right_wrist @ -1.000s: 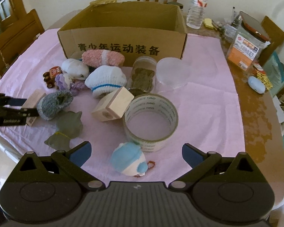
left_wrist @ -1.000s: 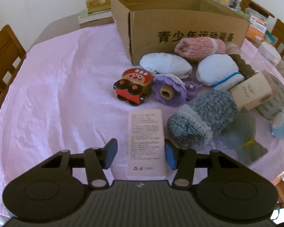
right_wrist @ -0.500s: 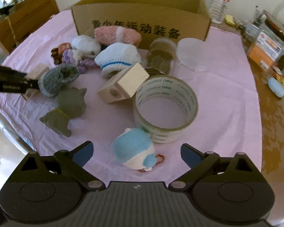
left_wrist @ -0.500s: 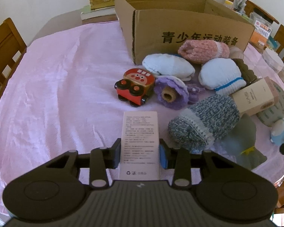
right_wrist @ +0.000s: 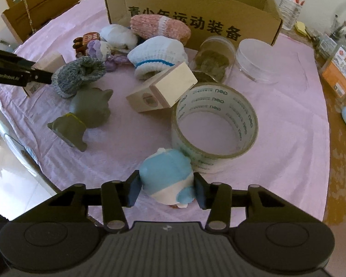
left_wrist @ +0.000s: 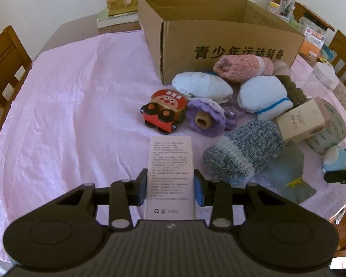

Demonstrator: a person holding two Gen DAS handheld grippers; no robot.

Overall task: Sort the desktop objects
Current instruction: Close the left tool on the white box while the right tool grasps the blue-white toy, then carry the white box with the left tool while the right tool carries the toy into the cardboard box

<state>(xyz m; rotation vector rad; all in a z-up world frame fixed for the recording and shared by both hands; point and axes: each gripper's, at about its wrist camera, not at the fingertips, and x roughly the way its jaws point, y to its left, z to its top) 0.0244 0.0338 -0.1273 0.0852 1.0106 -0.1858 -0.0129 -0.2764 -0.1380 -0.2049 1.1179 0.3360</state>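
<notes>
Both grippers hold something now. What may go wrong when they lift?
The right gripper pinches the round blue toy near its base; it could slip or roll out. The toy touches the tape roll, so lifting may drag it. The left gripper holds the flat box at its near end; the far end may sag.

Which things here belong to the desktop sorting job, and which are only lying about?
Job:
- open brown cardboard box
- flat pink printed carton, in left tool
- blue-and-white round toy figure, in right tool
- clear tape roll
- knitted socks, like the grey-blue one

Lying about:
- plastic water bottle
- wooden chair
</notes>
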